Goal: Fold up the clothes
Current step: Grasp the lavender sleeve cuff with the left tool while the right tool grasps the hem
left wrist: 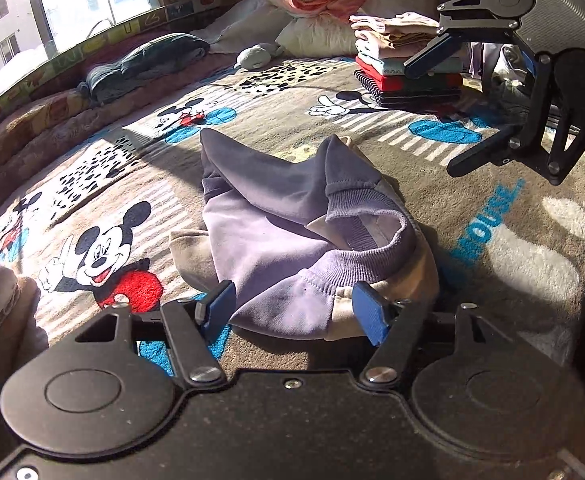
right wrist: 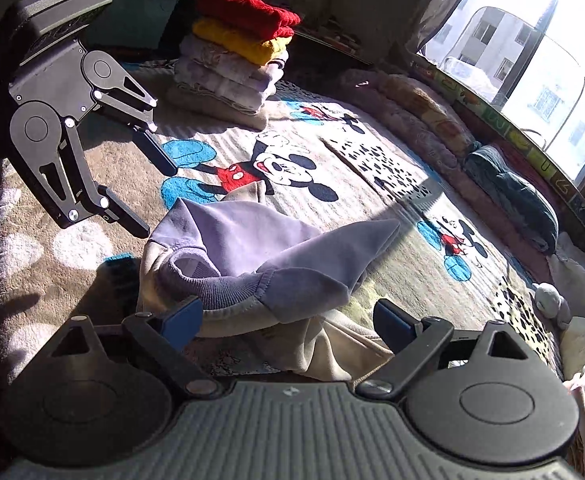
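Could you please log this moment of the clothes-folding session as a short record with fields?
surface: cartoon-mouse blanket on a bed
garment: lilac and beige sweatshirt, crumpled, not yet folded
left tongs: open, at the garment's ribbed edge
right tongs: open, low over the garment's other side
finished piles: striped-bottom stack; red-topped stack
lighting: strong sun from the window

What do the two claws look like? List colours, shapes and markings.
Left claw: black linkage arms, silver pivot screws, blue finger pads, two round black discs on a flat black body. Right claw: the same black linkage and blue pads, but a grey ribbed body between its round discs. No cables or sleeves are in view.
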{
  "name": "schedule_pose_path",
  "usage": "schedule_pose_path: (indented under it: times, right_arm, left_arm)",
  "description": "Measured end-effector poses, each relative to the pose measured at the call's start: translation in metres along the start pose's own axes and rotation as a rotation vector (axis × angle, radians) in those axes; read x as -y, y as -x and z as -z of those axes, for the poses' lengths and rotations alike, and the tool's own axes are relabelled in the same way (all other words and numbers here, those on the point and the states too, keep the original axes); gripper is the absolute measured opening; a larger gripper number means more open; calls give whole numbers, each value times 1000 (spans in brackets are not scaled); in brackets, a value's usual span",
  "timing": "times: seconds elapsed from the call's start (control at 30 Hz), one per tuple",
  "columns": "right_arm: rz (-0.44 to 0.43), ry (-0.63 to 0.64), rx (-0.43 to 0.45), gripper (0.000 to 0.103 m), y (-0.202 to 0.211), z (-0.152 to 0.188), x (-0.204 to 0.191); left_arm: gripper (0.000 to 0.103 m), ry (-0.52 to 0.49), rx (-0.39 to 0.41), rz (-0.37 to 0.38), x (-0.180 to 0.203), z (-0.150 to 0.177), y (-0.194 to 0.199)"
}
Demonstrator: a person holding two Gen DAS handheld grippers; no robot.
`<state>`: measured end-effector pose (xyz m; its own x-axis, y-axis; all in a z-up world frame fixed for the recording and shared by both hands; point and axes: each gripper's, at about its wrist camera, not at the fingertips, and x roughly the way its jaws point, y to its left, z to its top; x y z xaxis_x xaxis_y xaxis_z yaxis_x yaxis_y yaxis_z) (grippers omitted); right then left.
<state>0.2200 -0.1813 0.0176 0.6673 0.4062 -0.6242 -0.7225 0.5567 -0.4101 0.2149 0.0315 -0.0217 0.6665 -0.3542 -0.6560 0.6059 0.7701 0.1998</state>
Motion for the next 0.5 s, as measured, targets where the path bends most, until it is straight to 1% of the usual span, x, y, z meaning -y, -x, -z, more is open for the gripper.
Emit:
schedule_pose_path:
  times: [0.03, 0.1, 0.17, 0.27, 0.4, 0.5]
  right_arm:
    - [-10, 36, -7, 86, -6, -3, 2]
    - [-35, 99, -17, 83, -16, -9, 6]
    - [-60, 162, -31, 82, -27, -14, 9]
    - [-120, 240, -58, 79, -47, -16, 14]
    - [-215, 305, -93, 67, -71, -17, 23]
    - [-299, 314, -102, 67, -82, -18, 31]
  left_arm:
    - [61, -24, -4, 20, -4, -2, -2]
    - [49, -74, -16, 52, -7, -6, -8]
    - [45, -101, -34, 89, -12, -9, -16]
    - [42, -143, -67, 152, -19, -13, -31]
    - [41, -172, -121, 230, -27, -16, -49]
    - [41, -177, -157, 302, -36, -19, -64]
